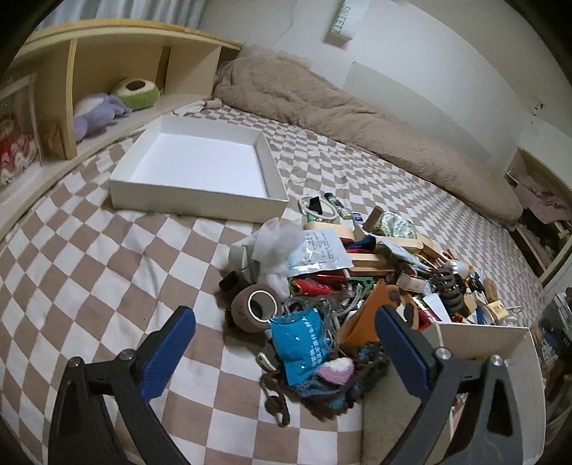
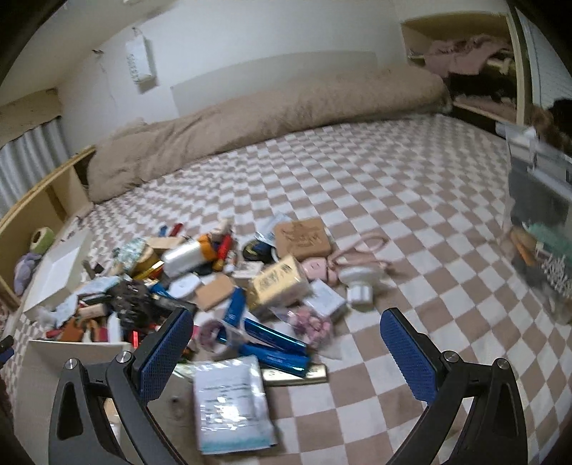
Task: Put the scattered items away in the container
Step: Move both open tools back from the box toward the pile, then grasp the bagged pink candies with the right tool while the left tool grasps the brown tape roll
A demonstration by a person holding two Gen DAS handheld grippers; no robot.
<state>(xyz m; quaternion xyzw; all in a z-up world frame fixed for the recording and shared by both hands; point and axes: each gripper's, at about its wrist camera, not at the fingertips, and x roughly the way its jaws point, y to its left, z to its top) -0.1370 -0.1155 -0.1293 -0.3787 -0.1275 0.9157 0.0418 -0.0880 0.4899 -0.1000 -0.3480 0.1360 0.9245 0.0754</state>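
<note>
— Any writing you can read?
— A wall sign [image 1: 342, 19] at the top centre of the left view says "SWEET". Print on the blue packet [image 1: 299, 344] is too small.
— The container?
— White box [image 1: 200, 168], upper left, nothing in it; the pile of items [image 1: 357, 272] lies right of it on the checked bedcover [image 1: 107, 257].
— The tongs?
— Left gripper [image 1: 284, 352] and right gripper [image 2: 286, 352] both spread, pinching nothing.

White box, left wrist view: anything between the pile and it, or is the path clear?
Nothing visible blocks it. Bare checkered bedspread lies between the pile and the white box, which sits empty with its top open. The left gripper is open, nothing between its fingers.
</note>
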